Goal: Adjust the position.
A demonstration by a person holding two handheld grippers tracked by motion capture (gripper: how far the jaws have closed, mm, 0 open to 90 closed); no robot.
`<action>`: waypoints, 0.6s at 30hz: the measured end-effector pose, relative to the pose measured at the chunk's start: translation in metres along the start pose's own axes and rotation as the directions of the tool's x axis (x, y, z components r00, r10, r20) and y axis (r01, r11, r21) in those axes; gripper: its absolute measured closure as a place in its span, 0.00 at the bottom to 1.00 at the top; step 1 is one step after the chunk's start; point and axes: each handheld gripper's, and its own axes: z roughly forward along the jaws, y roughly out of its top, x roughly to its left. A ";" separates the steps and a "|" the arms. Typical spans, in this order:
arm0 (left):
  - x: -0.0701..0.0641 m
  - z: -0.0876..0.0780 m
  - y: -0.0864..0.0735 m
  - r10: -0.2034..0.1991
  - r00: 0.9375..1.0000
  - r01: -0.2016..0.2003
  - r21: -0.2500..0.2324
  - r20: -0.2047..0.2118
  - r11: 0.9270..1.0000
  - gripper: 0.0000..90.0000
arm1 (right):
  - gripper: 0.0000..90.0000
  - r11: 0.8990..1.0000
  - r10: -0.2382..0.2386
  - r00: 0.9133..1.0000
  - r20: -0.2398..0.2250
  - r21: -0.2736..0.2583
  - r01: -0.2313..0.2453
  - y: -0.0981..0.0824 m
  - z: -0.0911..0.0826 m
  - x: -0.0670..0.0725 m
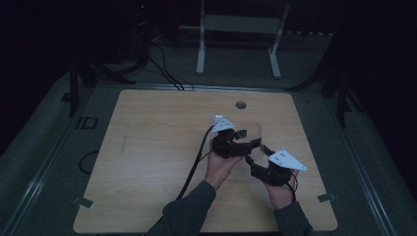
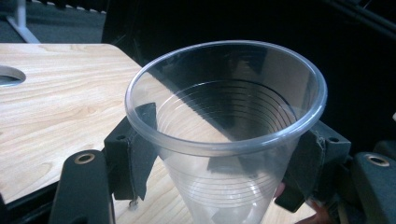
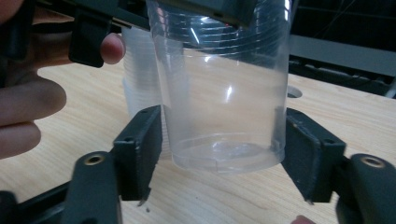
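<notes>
The clear cup (image 2: 224, 140) sits between the jaws of the left gripper (image 2: 224, 149). Those jaws are clamped on it just under the rim, one pad against each side of the wall. Its open mouth tips toward that gripper's camera, and its body tapers down and away below the jaws.

In the right gripper view the same cup (image 3: 224, 93) stands upright between the jaws of the right gripper (image 3: 219, 154), with its base level with the pads. These jaws are apart. A narrow gap shows on either side between the pads and the cup wall, so they straddle the base without pressing on it.

The cup's long axis therefore runs from the left jaws at the top down to the right jaws at the bottom, and each pair is set across its width. The left jaws carry the cup, so whatever comes next depends on them. The right jaws are nearer the base and, as I judge it, could back straight off without catching it.

Whether the base rests on the counter (image 1: 157, 147) or hangs just above it, I cannot tell. Fingers of the left hand (image 3: 28, 102) show beyond the right gripper's left jaw. Behind the cup on that side there seems to be a second, cloudier cup shape (image 3: 137, 79), which is too blurred to make out for certain.

In the high view the left gripper (image 1: 248, 138) and right gripper (image 1: 256, 155) meet close together over the counter.
</notes>
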 end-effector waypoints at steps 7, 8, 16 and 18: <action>-0.002 0.000 -0.001 0.054 0.998 -0.053 0.027 -0.023 0.998 0.34 | 0.32 0.999 0.001 0.999 -0.035 0.037 0.001 0.005 0.001 -0.004; -0.003 0.001 -0.001 0.060 0.998 -0.059 0.033 -0.027 0.998 0.34 | 0.32 0.999 0.000 0.999 -0.044 0.049 0.002 0.006 0.002 -0.005; -0.007 0.005 -0.004 0.137 0.990 -0.132 0.098 -0.042 0.986 0.34 | 0.37 0.996 -0.005 0.998 -0.068 0.088 0.011 0.004 0.008 -0.003; -0.007 0.005 -0.005 0.145 0.989 -0.140 0.105 -0.043 0.985 0.34 | 0.39 0.996 -0.004 0.998 -0.066 0.091 0.010 0.003 0.009 -0.003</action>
